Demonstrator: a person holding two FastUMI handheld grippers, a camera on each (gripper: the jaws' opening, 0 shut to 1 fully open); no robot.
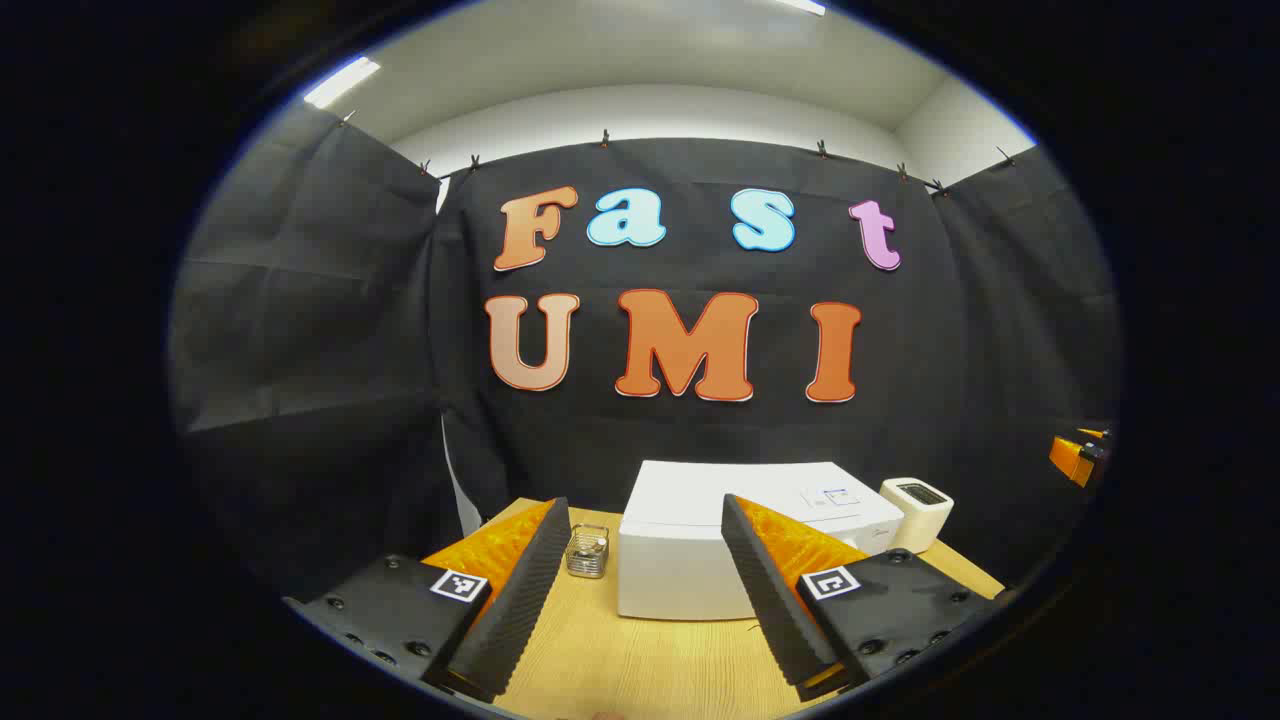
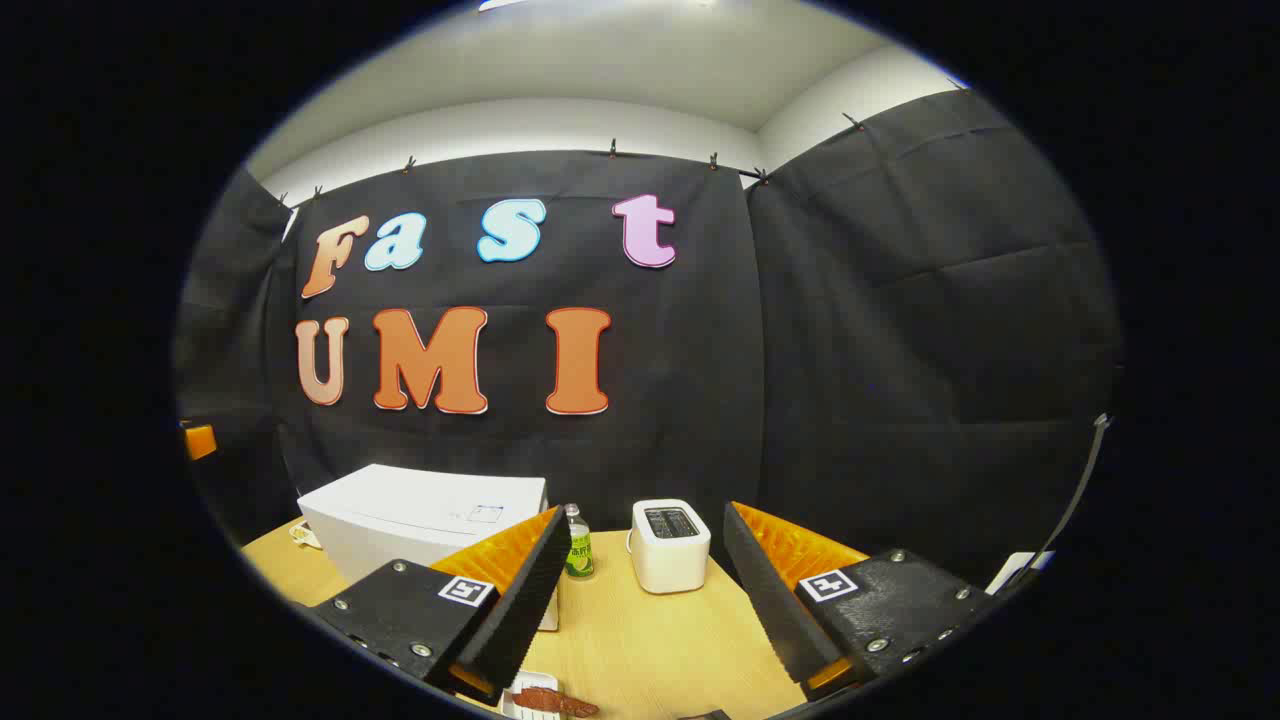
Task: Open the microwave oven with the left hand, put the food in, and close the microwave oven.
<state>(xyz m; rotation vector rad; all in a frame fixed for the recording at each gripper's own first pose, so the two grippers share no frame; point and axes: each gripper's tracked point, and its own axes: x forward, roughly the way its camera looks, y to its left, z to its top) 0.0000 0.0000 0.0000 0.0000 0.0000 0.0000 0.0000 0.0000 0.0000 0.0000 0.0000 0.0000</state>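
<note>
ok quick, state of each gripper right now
left gripper: open, holding nothing
right gripper: open, holding nothing

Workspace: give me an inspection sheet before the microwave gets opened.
Surface: wooden table, bare in front of the microwave.
Job's things: white microwave, door shut; food on a white tray at the table's near edge.
Clutter: white toaster, green bottle, small glass jar.
Grippers: left gripper open, holding nothing; right gripper open, holding nothing.
Cables: a dark cable at far right.
Surroundings: black cloth wall, white ceiling.
</note>
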